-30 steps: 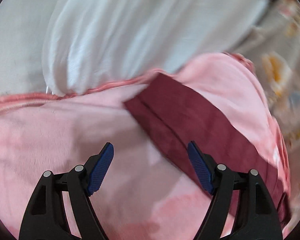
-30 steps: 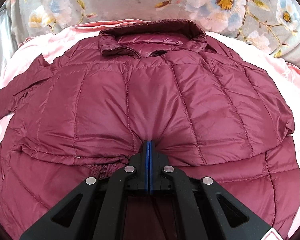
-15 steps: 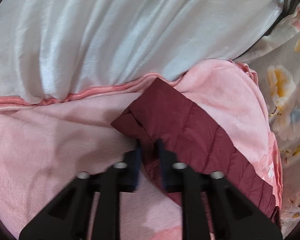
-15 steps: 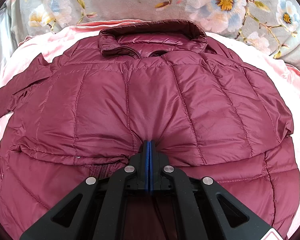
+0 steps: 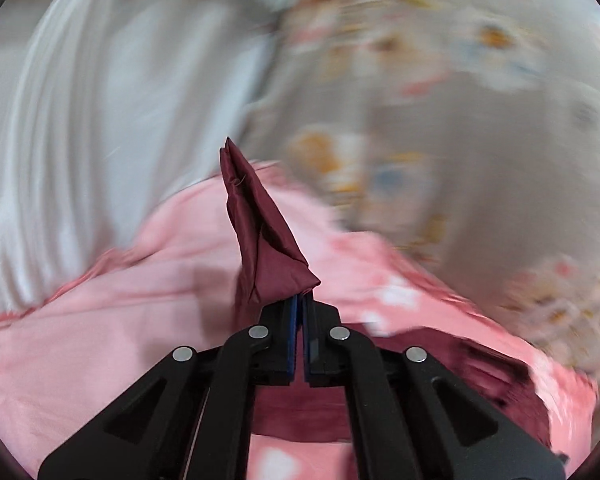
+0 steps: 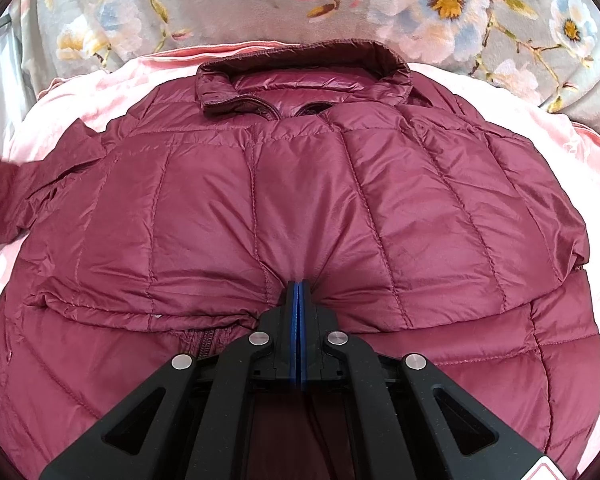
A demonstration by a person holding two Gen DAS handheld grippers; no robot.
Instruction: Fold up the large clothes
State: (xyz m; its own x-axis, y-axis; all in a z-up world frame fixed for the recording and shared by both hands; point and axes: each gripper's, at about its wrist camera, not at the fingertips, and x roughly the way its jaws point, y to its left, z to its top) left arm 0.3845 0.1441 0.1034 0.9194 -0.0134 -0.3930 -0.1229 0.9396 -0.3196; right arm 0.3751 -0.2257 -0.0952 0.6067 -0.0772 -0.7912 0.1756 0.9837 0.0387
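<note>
Jacket (image 6: 284,216) lies spread on the pink blanket (image 6: 572,168), bottom part already folded up. Right claw (image 6: 299,292) clenched, pinning the folded edge. Left claw (image 5: 300,300) clenched on the sleeve (image 5: 260,236), lifted clear. Sleeve folds and final halving remain.

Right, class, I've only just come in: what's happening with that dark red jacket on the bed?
A person is folding a maroon puffer jacket laid on a pink blanket. The left gripper has just closed on the sleeve end, which stands up from its tips. The right gripper is shut, tips pressed into the jacket's middle.
</note>
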